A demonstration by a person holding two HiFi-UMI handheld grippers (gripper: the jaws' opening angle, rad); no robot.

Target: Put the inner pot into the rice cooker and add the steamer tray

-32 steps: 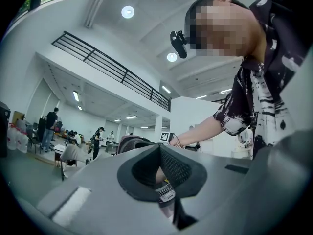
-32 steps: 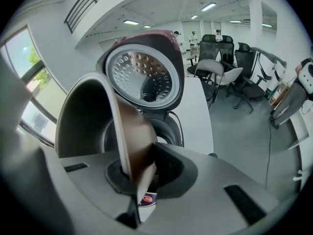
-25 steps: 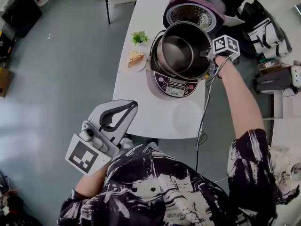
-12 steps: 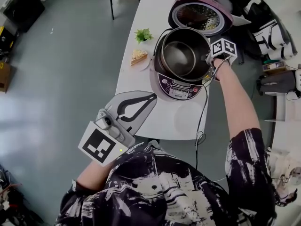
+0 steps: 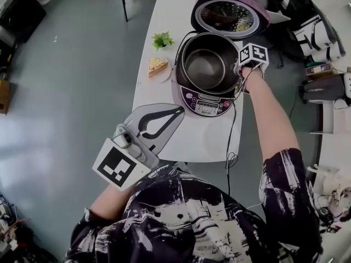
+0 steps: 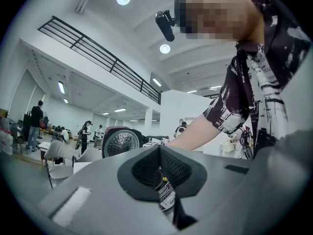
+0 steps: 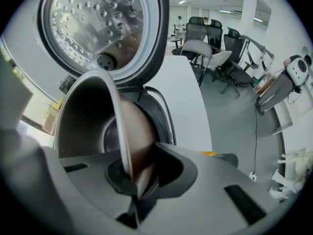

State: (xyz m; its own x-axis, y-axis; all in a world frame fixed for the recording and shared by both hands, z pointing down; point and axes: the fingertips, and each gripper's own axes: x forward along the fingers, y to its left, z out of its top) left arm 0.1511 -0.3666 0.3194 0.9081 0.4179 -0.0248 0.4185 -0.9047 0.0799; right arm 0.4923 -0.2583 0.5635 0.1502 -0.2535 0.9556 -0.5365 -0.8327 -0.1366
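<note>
Inner pot [image 5: 211, 64]: dark metal, upper centre of the head view, down inside the mouth of the rice cooker [image 5: 204, 102]. In the right gripper view the pot [image 7: 83, 121] fills the left half, and its rim stands above the cooker's collar on the near side. Whether it is fully seated cannot be told.

Right gripper [image 5: 239, 70]: at the pot's right edge, pointing steeply down. Its fingers [image 7: 168, 168] are pinched on the pot's thin wall at the rim, one inside and one outside.

Cooker lid [image 5: 230, 15]: swung open at the top of the frame, with its dimpled metal inner face [image 7: 93, 18] showing.

Tabletop [image 5: 189, 138]: white and long, with the cooker at centre right. Left of the cooker is a small plate with a wedge of food [image 5: 158, 67], and above that a small green plant [image 5: 162, 40]. A dark cable [image 5: 233, 130] trails down from the cooker's right side over the tabletop's edge.

Left gripper [image 5: 178, 113]: lower left of centre, off the tabletop's near corner and well apart from the cooker. Fingers pressed together with nothing between them. Its own view looks level across at the cooker.
</note>
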